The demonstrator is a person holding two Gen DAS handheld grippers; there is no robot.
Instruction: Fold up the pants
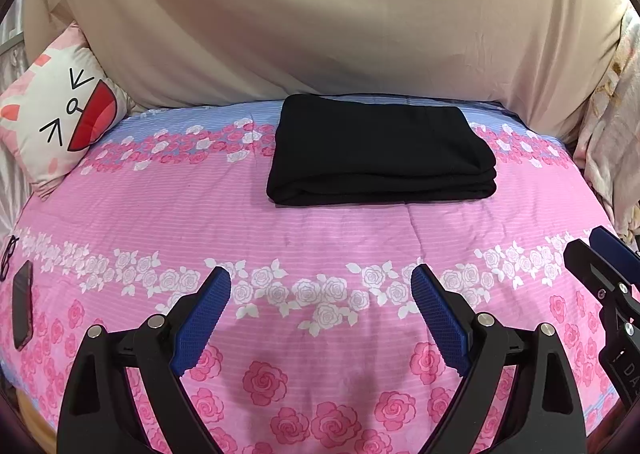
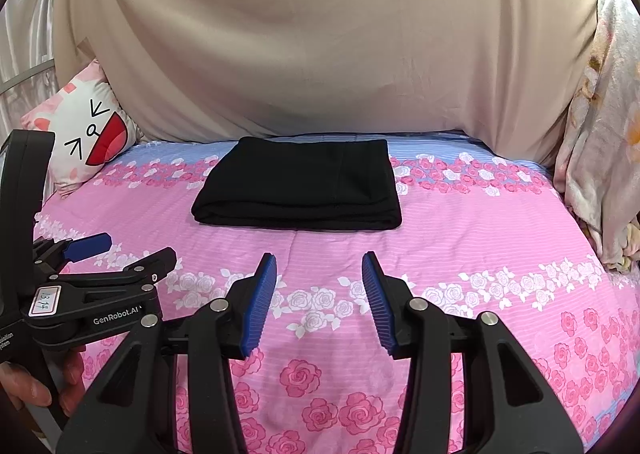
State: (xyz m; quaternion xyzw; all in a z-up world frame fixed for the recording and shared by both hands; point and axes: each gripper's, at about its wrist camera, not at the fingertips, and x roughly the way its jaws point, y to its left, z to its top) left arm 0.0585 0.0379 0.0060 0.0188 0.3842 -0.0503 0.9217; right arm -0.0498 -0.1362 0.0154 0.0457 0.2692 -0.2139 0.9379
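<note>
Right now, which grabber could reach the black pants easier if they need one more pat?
Probably the right gripper: the folded black pants sit almost straight beyond its open fingers. From the left gripper, also open, they lie off to the right. Both hang empty over the bedspread.

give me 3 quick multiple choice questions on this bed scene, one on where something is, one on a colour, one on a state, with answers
1. Where is the cat pillow?
A. at the far left of the bed
B. on top of the pants
C. between the right tool's fingers

2. What colour are the pants?
A. white
B. black
C. green

3. How are the pants lying?
A. spread out flat at full length
B. hanging off the bed's edge
C. folded into a compact stack

Answers:
1. A, the pillow leans at the bed's far left, apart from the pants.
2. B, the cloth is plain black against the pink floral sheet.
3. C, stacked layers show along the near edge, while the left tool and right tool are open and hold nothing.
</note>
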